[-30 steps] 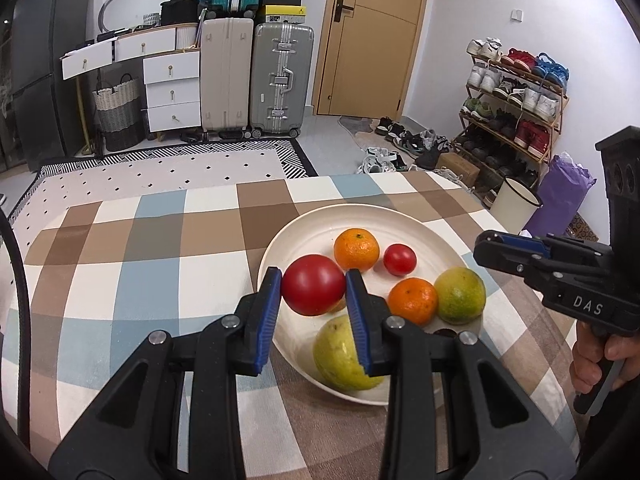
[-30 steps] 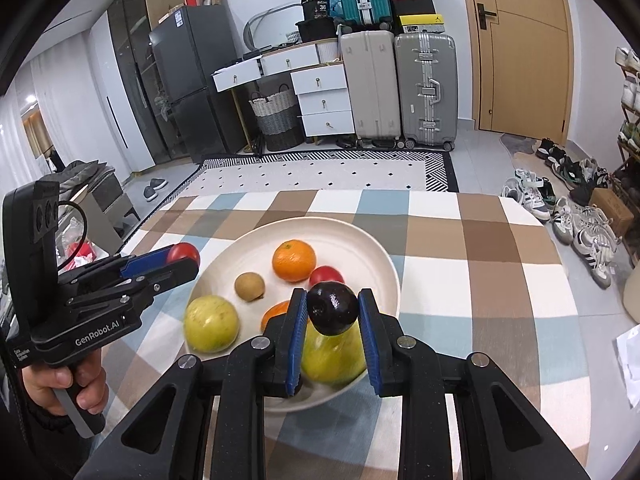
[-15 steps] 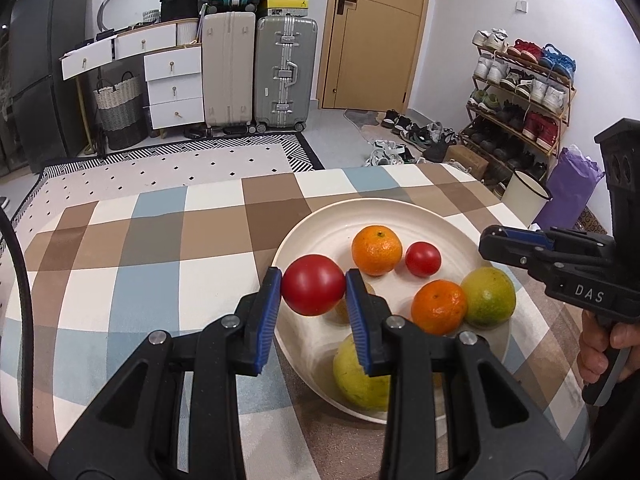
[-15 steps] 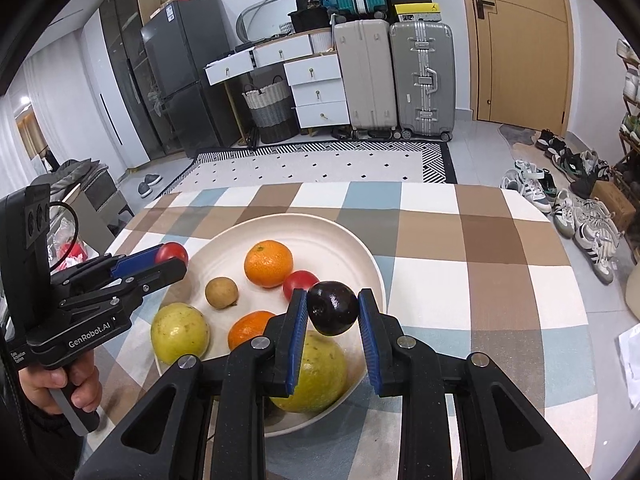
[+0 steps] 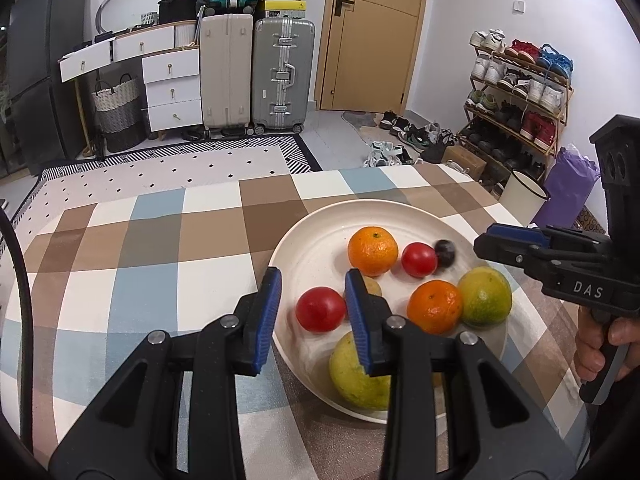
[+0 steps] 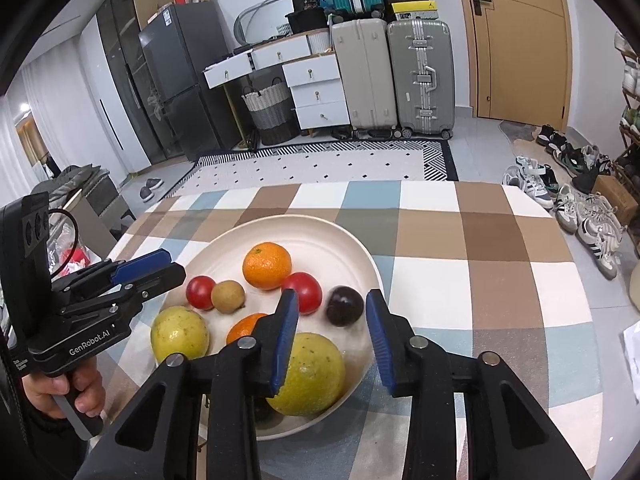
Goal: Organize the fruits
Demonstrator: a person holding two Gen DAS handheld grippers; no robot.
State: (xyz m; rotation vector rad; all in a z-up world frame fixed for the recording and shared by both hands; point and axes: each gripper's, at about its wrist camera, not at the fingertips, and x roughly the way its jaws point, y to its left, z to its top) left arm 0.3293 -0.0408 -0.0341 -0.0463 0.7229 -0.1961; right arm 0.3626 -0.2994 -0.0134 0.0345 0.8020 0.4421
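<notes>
A white plate (image 5: 320,224) (image 6: 320,226) on the checked table holds several fruits. My left gripper (image 5: 312,320) is open above the plate's near left edge; a red tomato (image 5: 321,309) lies free on the plate between its fingers. My right gripper (image 6: 332,336) is open over the plate's right side; a dark plum (image 6: 344,305) (image 5: 445,253) lies free on the plate between its fingers. Also on the plate are an orange (image 5: 373,251) (image 6: 267,265), a second red tomato (image 5: 419,259), a second orange (image 5: 434,306), a green citrus (image 5: 485,297), a yellow-green fruit (image 5: 358,372) and a small brown fruit (image 6: 228,296).
The table is covered by a brown, blue and white checked cloth (image 5: 152,248). Its far edge drops to a floor with a patterned rug (image 5: 168,168). Suitcases (image 5: 280,72), drawers and a shoe rack (image 5: 516,92) stand beyond.
Both grippers have opened. The red tomato has dropped from the left one onto the plate, and the dark plum from the right one. Both grippers have drawn back a little.
</notes>
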